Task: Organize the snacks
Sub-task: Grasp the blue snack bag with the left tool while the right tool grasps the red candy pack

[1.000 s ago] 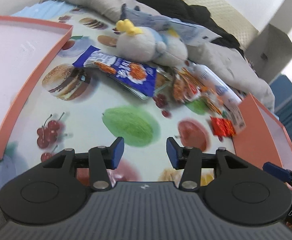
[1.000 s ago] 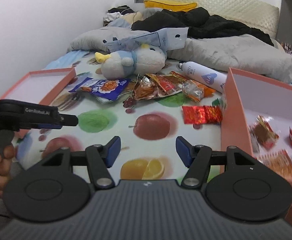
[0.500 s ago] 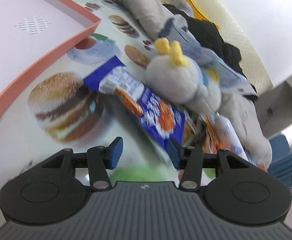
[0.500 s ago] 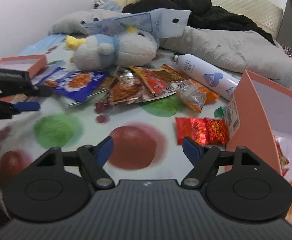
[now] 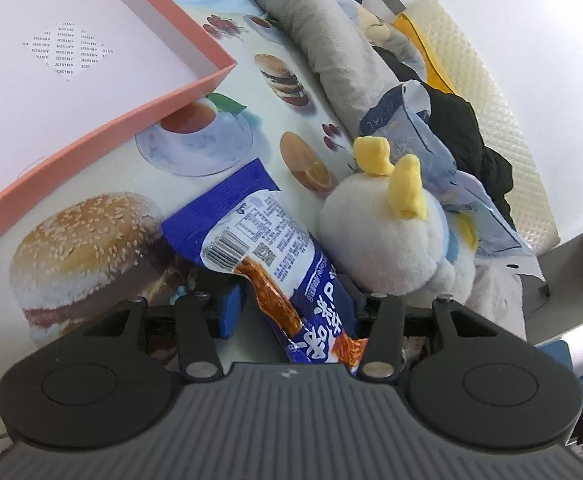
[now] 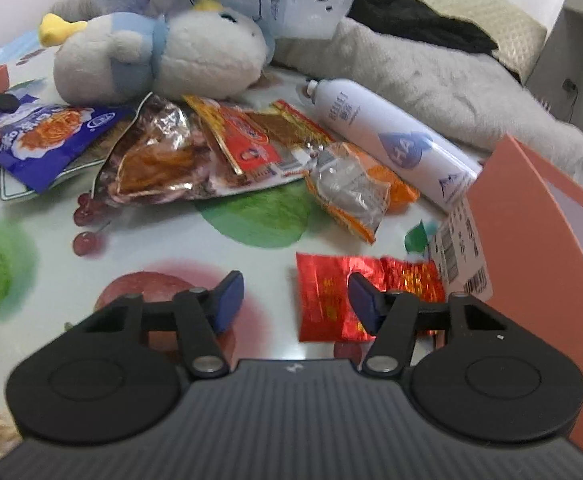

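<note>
left tongs: black, blue pads | right tongs: black, silver screws

Blue snack pkt, red pkt flat

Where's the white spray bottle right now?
In the right wrist view, the white spray bottle lies on its side right of centre, between the grey blanket and an orange snack packet, its base near the orange box.

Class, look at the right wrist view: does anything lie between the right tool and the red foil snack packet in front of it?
Nothing visible does. The right tool is open above the red foil packet, which lies alone on the printed cloth beside the orange box.
</note>
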Demonstrator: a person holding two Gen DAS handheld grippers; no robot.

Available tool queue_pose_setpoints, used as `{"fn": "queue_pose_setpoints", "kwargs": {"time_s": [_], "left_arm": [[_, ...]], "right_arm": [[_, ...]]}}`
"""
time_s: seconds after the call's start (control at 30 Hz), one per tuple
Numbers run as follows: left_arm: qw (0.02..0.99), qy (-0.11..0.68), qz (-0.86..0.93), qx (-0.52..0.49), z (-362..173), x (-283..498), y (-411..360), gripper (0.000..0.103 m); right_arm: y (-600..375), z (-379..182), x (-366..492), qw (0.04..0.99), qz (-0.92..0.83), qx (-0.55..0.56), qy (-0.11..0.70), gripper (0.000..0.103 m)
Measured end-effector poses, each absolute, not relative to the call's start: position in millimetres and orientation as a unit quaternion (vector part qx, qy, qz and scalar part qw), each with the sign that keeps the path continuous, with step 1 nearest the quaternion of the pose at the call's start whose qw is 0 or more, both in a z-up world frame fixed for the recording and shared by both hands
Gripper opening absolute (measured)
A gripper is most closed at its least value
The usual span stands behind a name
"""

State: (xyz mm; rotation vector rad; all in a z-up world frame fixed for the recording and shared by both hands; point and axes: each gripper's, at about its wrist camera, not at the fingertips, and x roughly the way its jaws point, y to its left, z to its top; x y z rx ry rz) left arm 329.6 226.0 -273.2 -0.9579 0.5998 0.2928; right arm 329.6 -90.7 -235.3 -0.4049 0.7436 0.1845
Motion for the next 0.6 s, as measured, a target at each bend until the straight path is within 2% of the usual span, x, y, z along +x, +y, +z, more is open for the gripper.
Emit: {"fn": "queue_pose_setpoints", "kwargs": {"time_s": [0.03,0.07,0.1,0.13,0.2,0.27,0.4,0.6], "left_arm": [[0.836,0.283,0.142,-0.448,-272.5,330.7,224.9,0.052],[0.837,0.285,0.146,-0.443,-272.0,332.8,224.0,0.047],[0.838,0.288,0.15,-0.44,-272.0,334.5,223.9,0.04],[0.837,0.289,0.153,-0.439,-272.5,335.1,224.3,0.037],[0.835,0.291,0.157,-0.44,-274.0,335.2,225.7,0.029],[0.836,0.29,0.158,-0.438,-273.5,333.2,226.8,0.024],[0.839,0.289,0.154,-0.435,-270.2,326.2,228.7,0.016],[0.841,0.285,0.148,-0.435,-258.5,302.3,229.5,0.012]], "right_arm": [[-89.1,-236.1,330.3,0.907,0.089,-0.205,0.358,0.043],[-88.1,-237.0,331.4,0.905,0.088,-0.209,0.359,0.036],[-87.8,-237.4,332.6,0.904,0.088,-0.21,0.362,0.023],[-87.6,-238.3,333.9,0.902,0.087,-0.211,0.366,0.016],[-85.3,-239.3,334.1,0.9,0.088,-0.218,0.369,0.008],[-84.4,-238.7,332.3,0.898,0.091,-0.218,0.371,0.003],[-84.1,-235.4,324.3,0.895,0.101,-0.219,0.376,0.003],[-82.6,-224.8,299.4,0.894,0.121,-0.209,0.378,0.002]]}}
